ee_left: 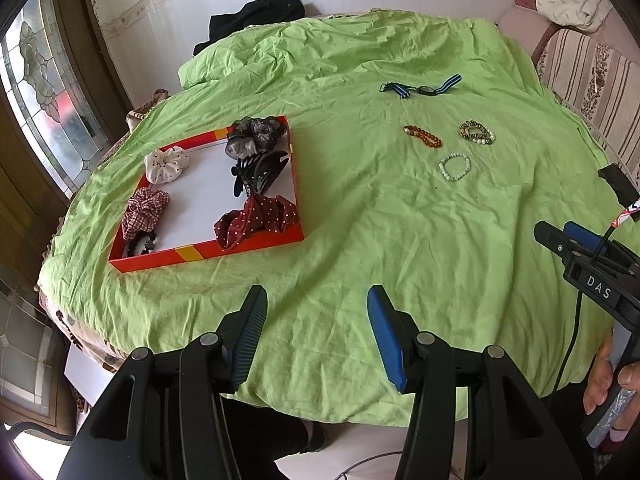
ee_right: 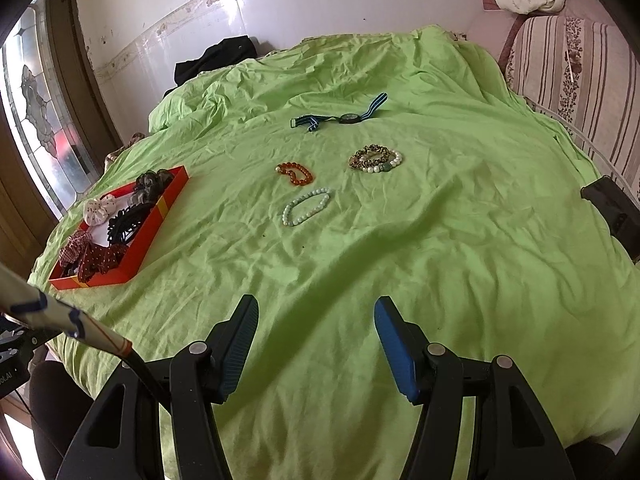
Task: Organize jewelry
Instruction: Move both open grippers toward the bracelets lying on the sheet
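On the green sheet [ee_left: 400, 248] lie a pale bead bracelet [ee_left: 454, 167] [ee_right: 306, 207], an amber bead bracelet [ee_left: 422, 136] [ee_right: 295, 173], a pearl and gold bracelet pile [ee_left: 476, 132] [ee_right: 375, 158] and a blue-strapped watch [ee_left: 420, 88] [ee_right: 340, 117]. A red tray [ee_left: 256, 242] [ee_right: 158, 210] at the left holds scrunchies and black hair claws. My left gripper [ee_left: 318, 300] hovers open and empty over the sheet's near edge, right of the tray. My right gripper [ee_right: 316, 310] is open and empty, well short of the bracelets; it also shows at the right edge of the left wrist view [ee_left: 568, 240].
Black clothing [ee_left: 256, 16] lies at the bed's far edge by the tiled wall. A striped cushioned seat [ee_right: 576, 64] stands at the right, with a dark object [ee_right: 612, 210] by the bed's right edge. A glass-panelled door [ee_left: 44, 92] is on the left.
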### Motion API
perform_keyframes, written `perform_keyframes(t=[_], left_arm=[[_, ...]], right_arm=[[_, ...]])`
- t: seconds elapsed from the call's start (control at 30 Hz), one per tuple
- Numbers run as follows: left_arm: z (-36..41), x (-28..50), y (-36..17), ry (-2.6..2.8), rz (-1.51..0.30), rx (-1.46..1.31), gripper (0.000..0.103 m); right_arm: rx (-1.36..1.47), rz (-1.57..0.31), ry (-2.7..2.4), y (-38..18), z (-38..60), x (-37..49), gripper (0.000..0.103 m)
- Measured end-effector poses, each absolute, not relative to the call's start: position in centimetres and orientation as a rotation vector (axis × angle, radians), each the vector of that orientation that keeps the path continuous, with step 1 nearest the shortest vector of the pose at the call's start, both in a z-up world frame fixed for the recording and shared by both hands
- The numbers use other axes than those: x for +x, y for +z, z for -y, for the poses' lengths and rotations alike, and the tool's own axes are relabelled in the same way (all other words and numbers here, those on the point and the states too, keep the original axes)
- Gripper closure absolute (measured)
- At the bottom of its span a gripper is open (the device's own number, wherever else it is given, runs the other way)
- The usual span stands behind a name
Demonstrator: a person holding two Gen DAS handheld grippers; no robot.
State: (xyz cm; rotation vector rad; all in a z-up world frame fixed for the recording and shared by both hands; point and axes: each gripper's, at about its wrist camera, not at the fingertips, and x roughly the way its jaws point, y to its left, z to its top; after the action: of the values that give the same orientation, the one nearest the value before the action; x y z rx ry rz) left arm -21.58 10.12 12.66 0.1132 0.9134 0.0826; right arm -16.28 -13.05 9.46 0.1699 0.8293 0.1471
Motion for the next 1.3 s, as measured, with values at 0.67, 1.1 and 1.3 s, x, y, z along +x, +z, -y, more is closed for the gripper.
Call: perform_keyframes(t=[0.67, 1.1, 1.3], left_arm=[[-9.8, -18.0, 11.1, 0.034, -0.952, 0.157, 0.052], [-9.0, -13.9, 9.1, 0.003, -0.999, 0.170, 0.052], [-8.8, -11.0, 9.4, -0.025, -1.005, 0.135, 0.052]], right_arm=[[0.141, -0.848, 0.114, 9.6, 13.5, -13.4, 0.038], [0.138, -0.856, 0.081, 9.5, 15.3, -8.7, 0.038], [0.146, -0.844, 0.054, 9.3, 16.9, -6.5, 0.038]])
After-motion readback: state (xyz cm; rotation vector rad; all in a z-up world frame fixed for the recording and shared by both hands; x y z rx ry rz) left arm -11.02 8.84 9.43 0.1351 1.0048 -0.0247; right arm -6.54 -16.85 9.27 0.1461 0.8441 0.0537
